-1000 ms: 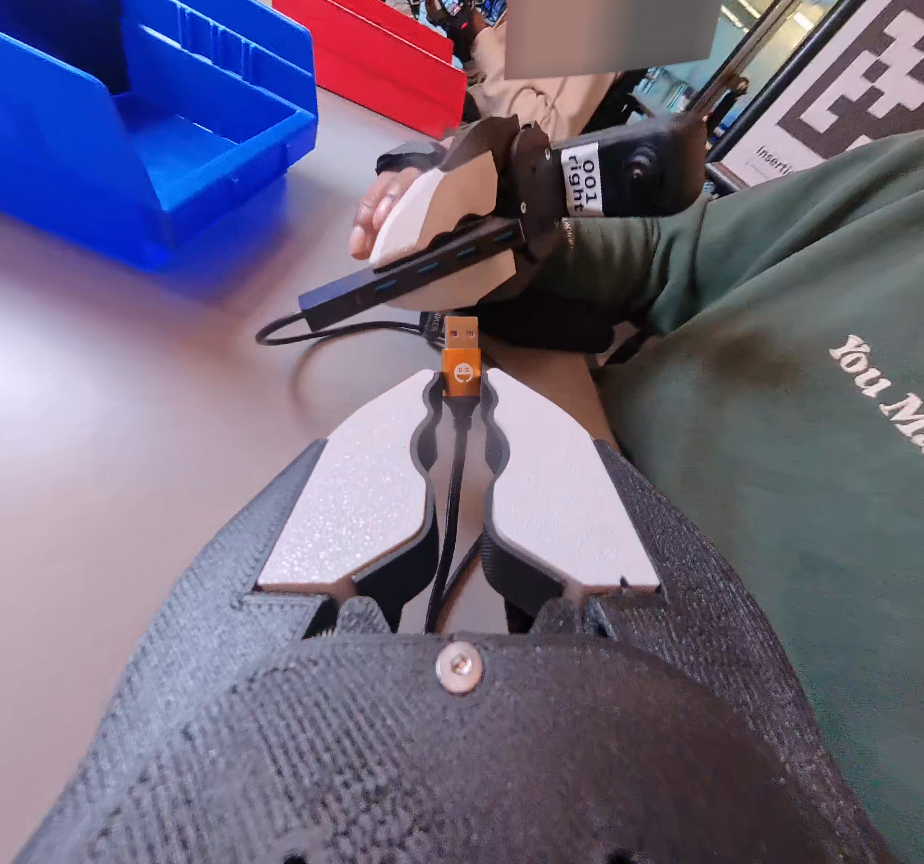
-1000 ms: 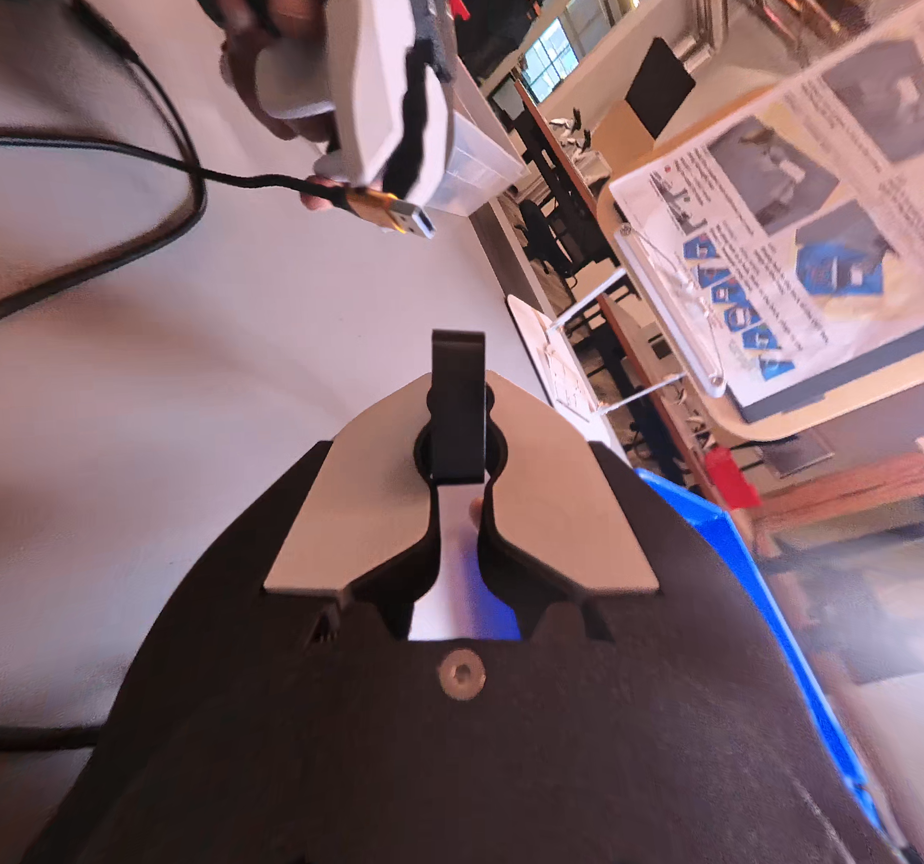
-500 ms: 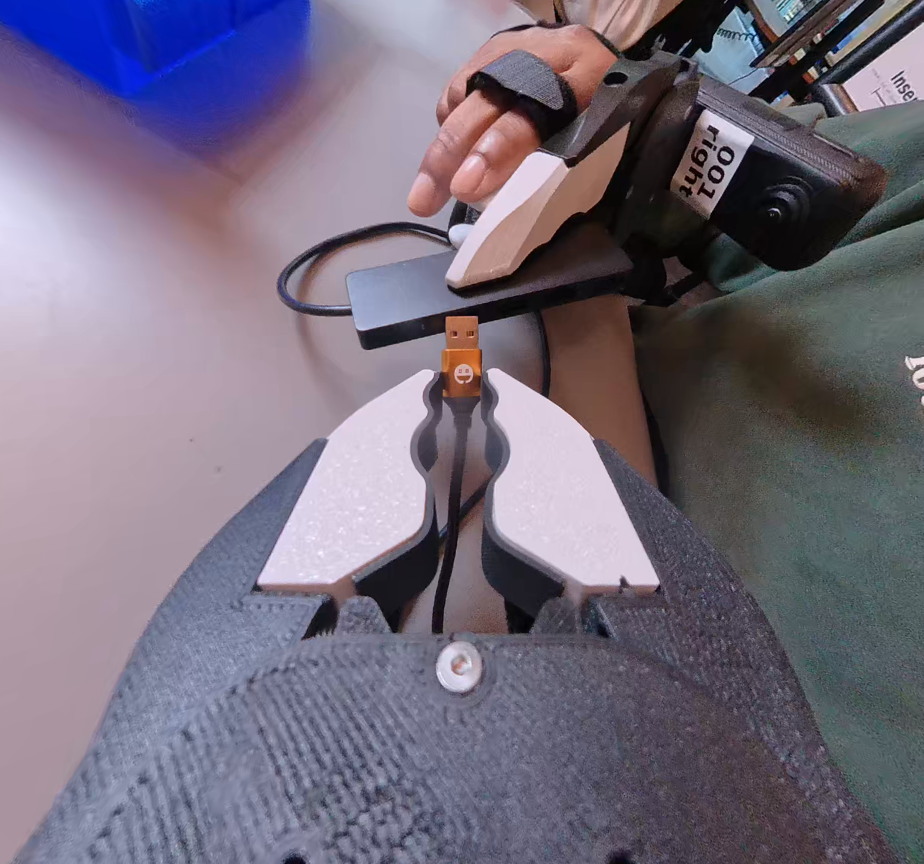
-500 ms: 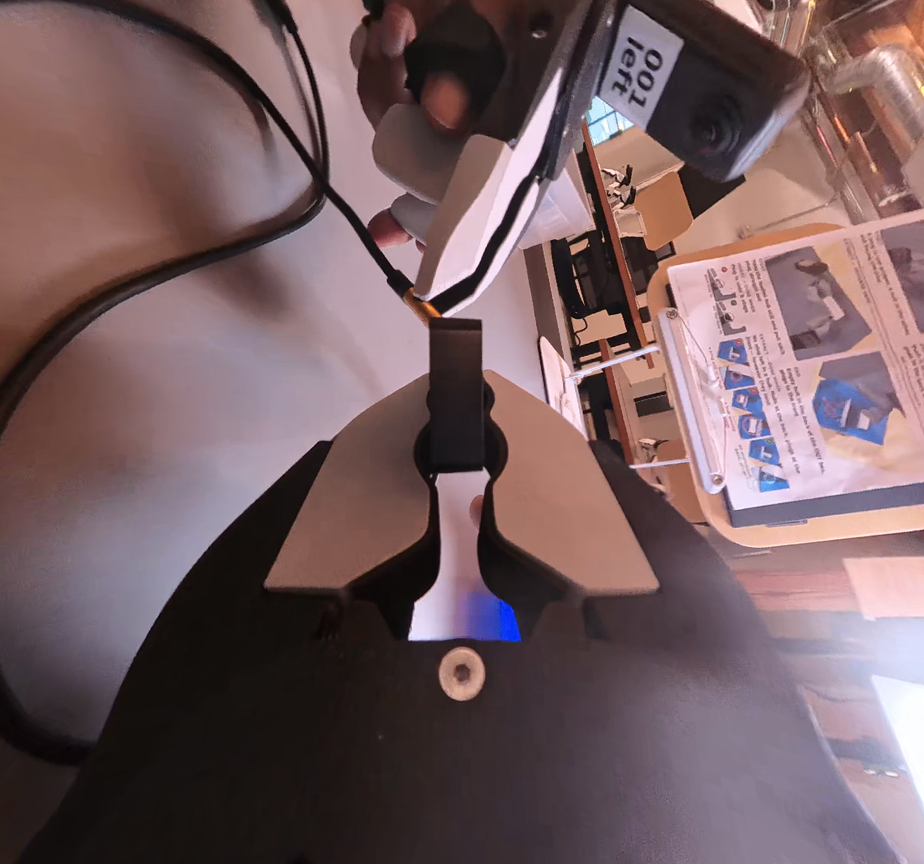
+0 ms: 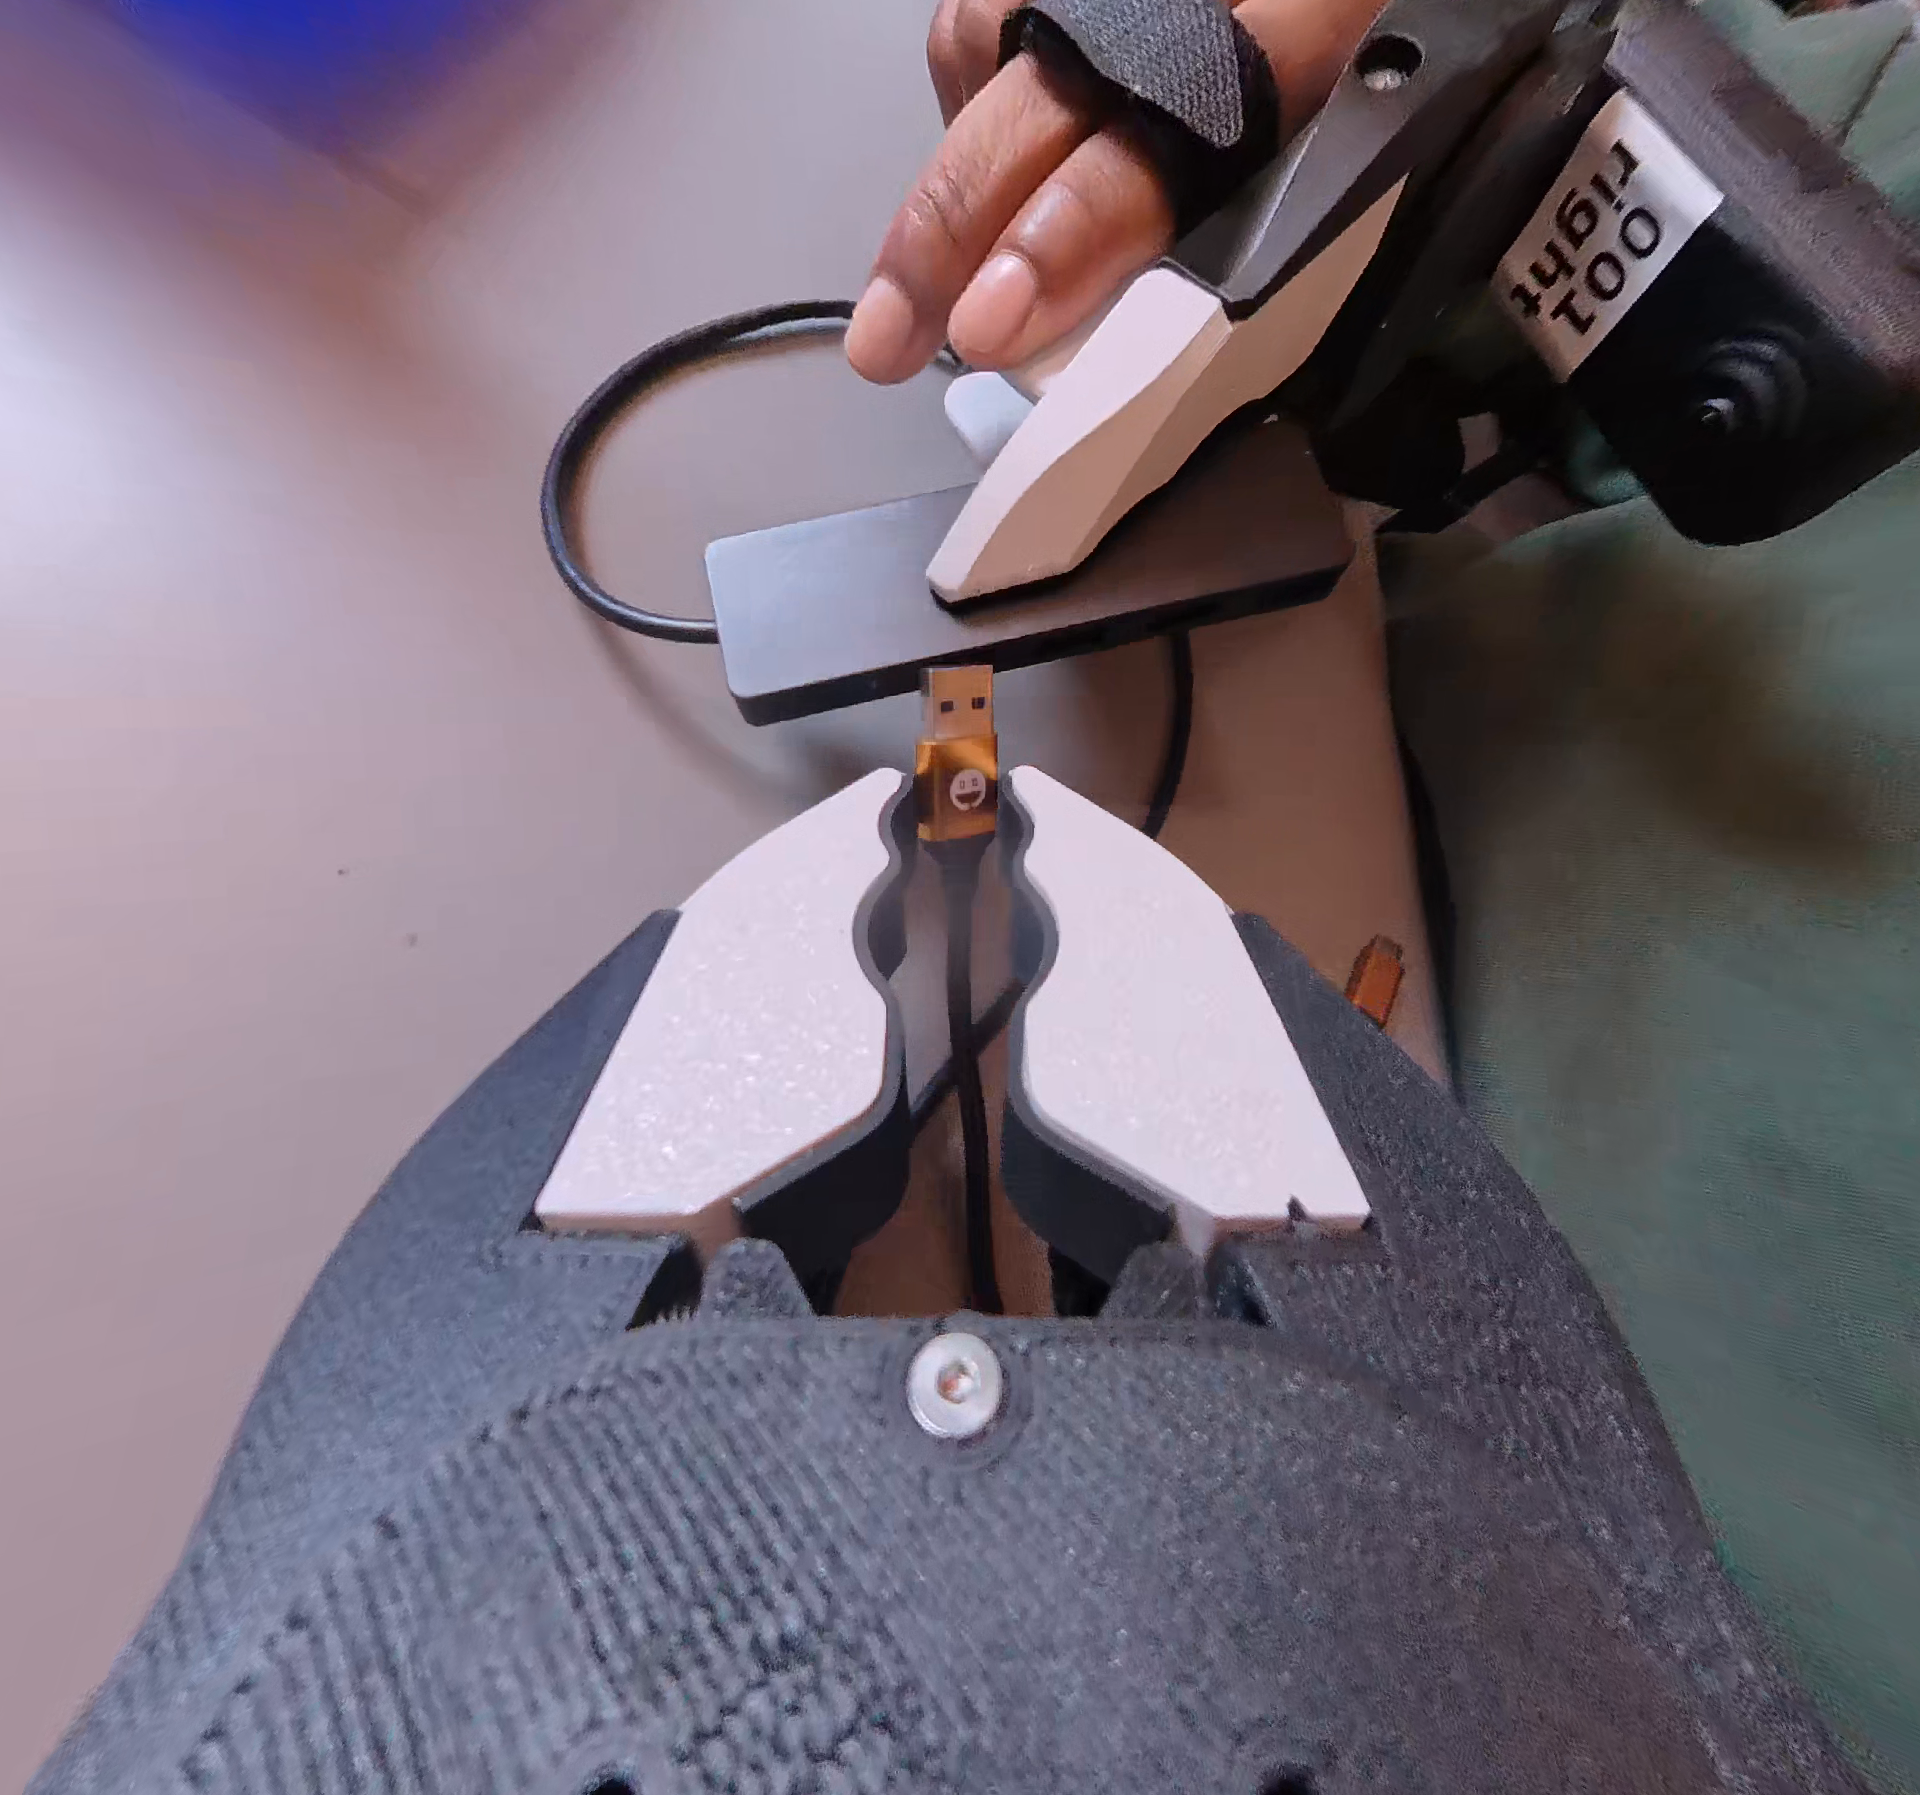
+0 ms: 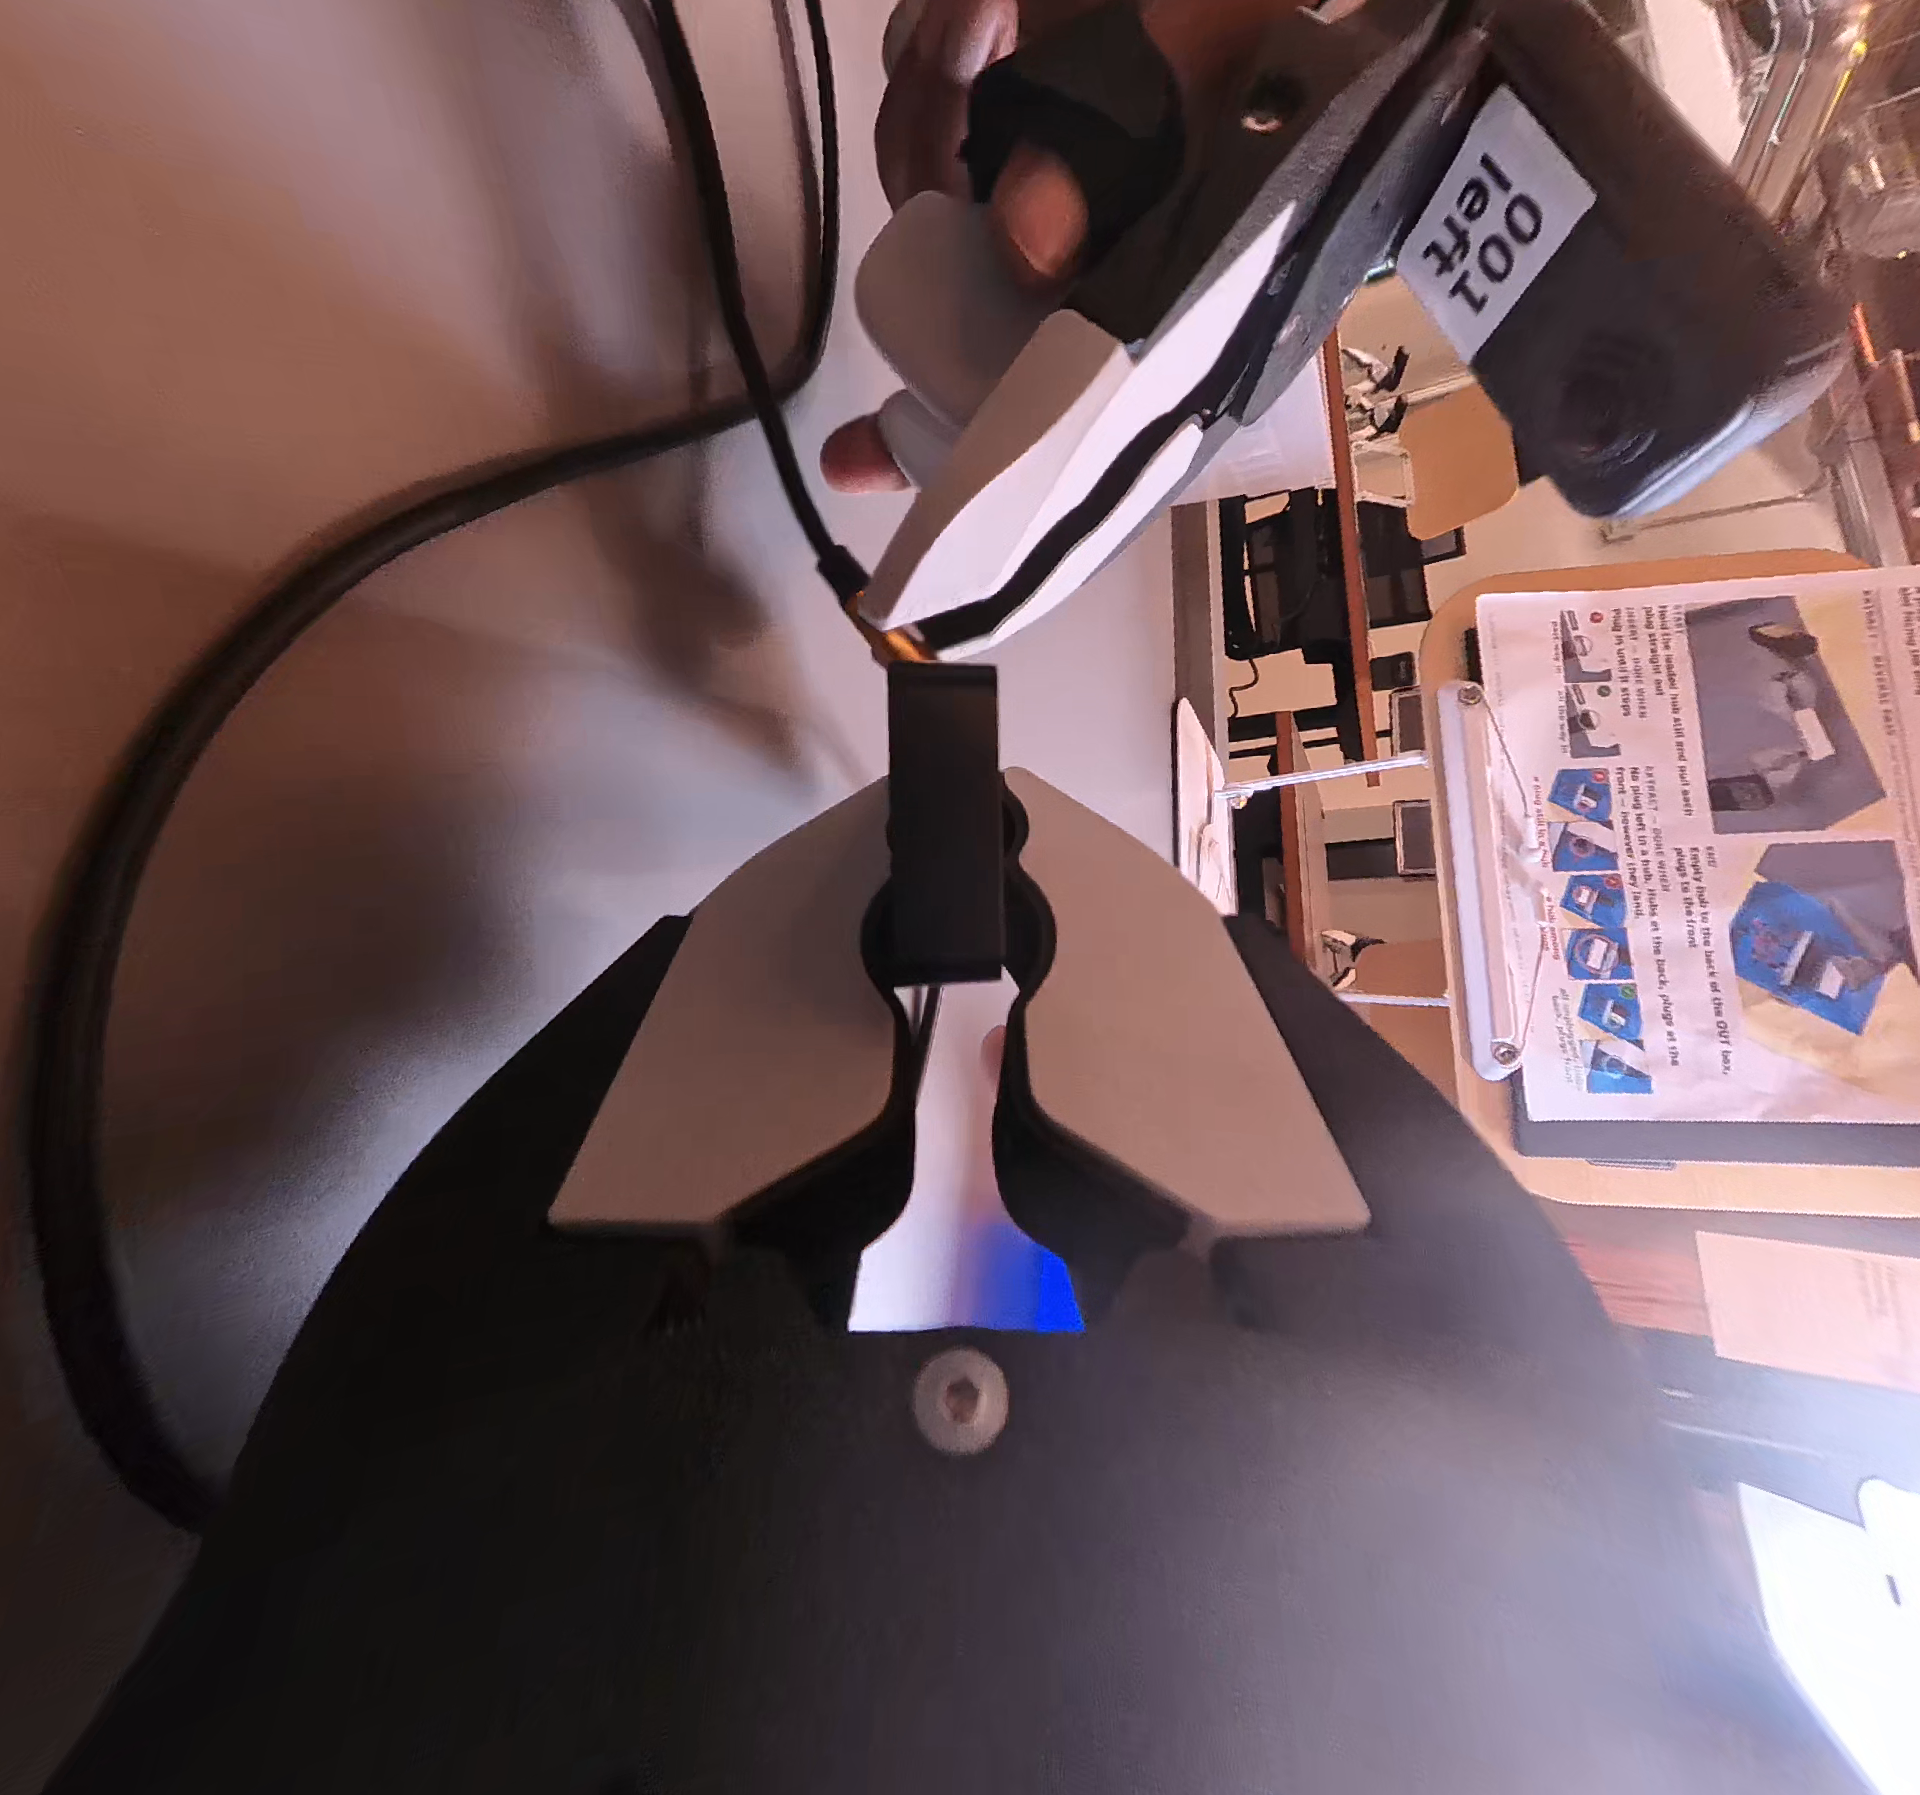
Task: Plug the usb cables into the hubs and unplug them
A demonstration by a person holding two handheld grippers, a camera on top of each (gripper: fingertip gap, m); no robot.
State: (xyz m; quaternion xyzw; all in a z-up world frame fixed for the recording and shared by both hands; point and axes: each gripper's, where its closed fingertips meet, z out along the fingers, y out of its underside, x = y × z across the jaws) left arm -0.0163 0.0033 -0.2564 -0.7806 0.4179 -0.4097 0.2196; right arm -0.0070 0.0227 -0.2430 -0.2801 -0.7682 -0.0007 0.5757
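Just 2 claws: left claw (image 5: 956,789) w/ 1 plug (image 5: 957,758), right claw (image 6: 943,852) w/ 1 hub (image 6: 943,831).

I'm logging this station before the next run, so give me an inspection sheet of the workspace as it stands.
Surface: pale tabletop, bare where visible.
Job's things: orange USB plug with its metal tip at the edge of the black hub, not visibly inserted.
Clutter: blurred blue bin at the far corner.
Grippers: left gripper shut on the plug; right gripper shut on the hub.
Cables: hub's black lead loops on the table; plug's cable runs back between the fingers.
Surroundings: illustrated instruction sheet on a board, desks beyond.
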